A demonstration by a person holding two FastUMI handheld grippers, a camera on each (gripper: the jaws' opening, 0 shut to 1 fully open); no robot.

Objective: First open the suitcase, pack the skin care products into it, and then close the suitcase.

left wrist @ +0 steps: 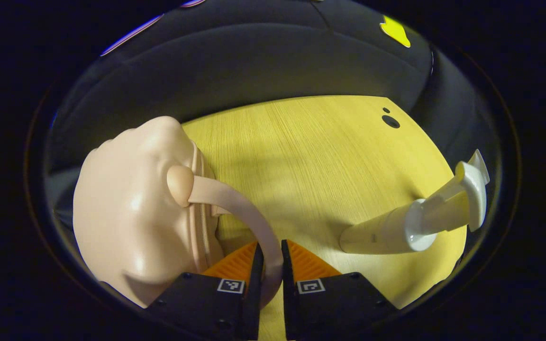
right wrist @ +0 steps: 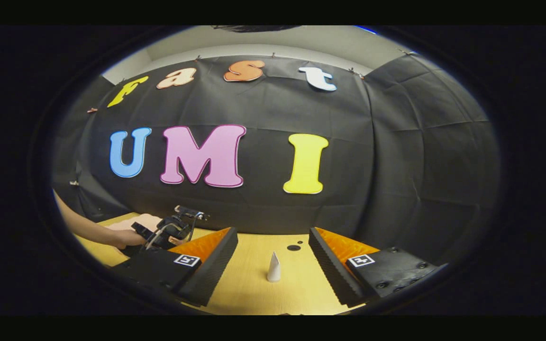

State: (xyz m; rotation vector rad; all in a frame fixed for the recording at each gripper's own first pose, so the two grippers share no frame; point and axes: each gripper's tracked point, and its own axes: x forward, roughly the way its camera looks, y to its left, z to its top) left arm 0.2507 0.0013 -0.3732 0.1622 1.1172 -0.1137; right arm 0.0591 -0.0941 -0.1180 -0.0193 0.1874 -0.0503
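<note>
— Two grippers, and just one is working. The left gripper [left wrist: 271, 265] has its fingers [left wrist: 254, 279] pinched together on the pale pink handle [left wrist: 247, 213] of the suitcase [left wrist: 135, 208], a small rounded shell case sitting up and to the left of those fingers on the yellow bench [left wrist: 311, 156].

— So the opening step?

— I'd say so. The zipper seam runs down the case beside the handle root and looks closed, though the bend of the lens makes it hard to be sure. Nothing is packed yet.

— And the skin care?

— A white tube [left wrist: 410, 222] lies on the bench to the right of the left fingers, well apart from the case. In the right gripper view it [right wrist: 273, 267] sits ahead, between the two fingers.

— What's the right one doing?

— The right gripper [right wrist: 273, 265] hangs with its fingers spread wide, holding nothing. Farther off, ahead of its left finger, you can see a hand [right wrist: 121, 238] on the other gripper [right wrist: 168, 229].

— Next move?

— My guess: the handle grip steadies the case, so something must work the zip or lift the lid. The free right fingers would have to come across for that.
</note>
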